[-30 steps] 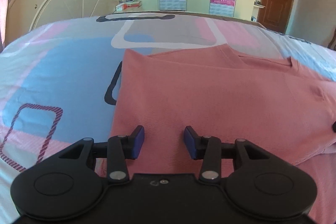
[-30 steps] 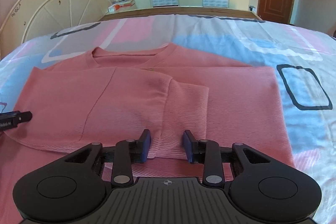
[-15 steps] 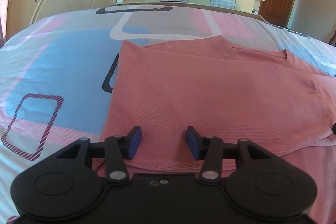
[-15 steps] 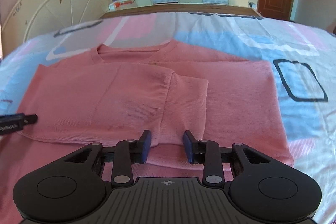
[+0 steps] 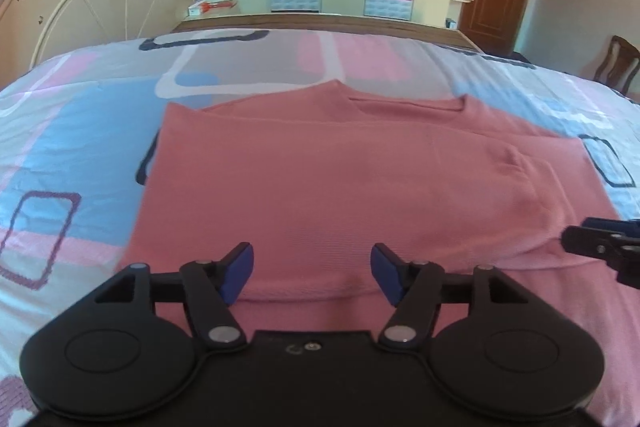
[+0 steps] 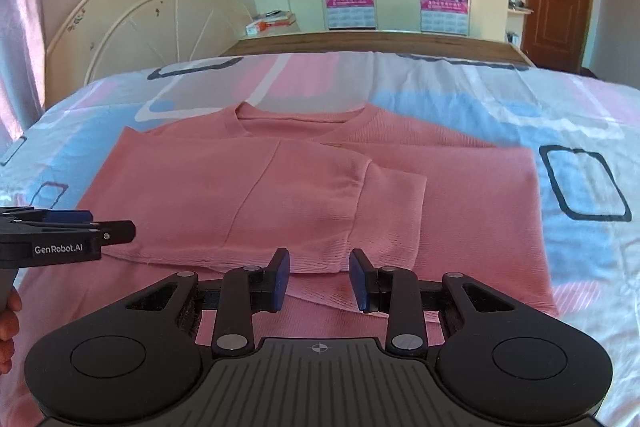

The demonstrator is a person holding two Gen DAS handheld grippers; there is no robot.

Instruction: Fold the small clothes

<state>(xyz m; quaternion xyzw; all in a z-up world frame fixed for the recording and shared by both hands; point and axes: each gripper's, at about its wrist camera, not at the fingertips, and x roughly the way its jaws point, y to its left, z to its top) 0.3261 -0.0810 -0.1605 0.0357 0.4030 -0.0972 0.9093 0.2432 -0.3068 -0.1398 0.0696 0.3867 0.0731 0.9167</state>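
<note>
Both hand-held grippers, left (image 5: 311,277) and right (image 6: 319,279), gape wide and empty over the pink sweater's (image 6: 304,195) 6 o'clock hem.

You have one pink ribbed sweater (image 6: 304,187) lying flat on the bed (image 6: 500,99), neckline (image 6: 304,115) toward the far side and hem toward you. Both sides are already turned in over the body, so it forms a rough rectangle. One sleeve lies folded across the front, its ribbed cuff (image 6: 392,223) ending near the middle, close to the hem. In the left wrist view the same sweater (image 5: 320,187) fills the center, slightly blurred.
</note>
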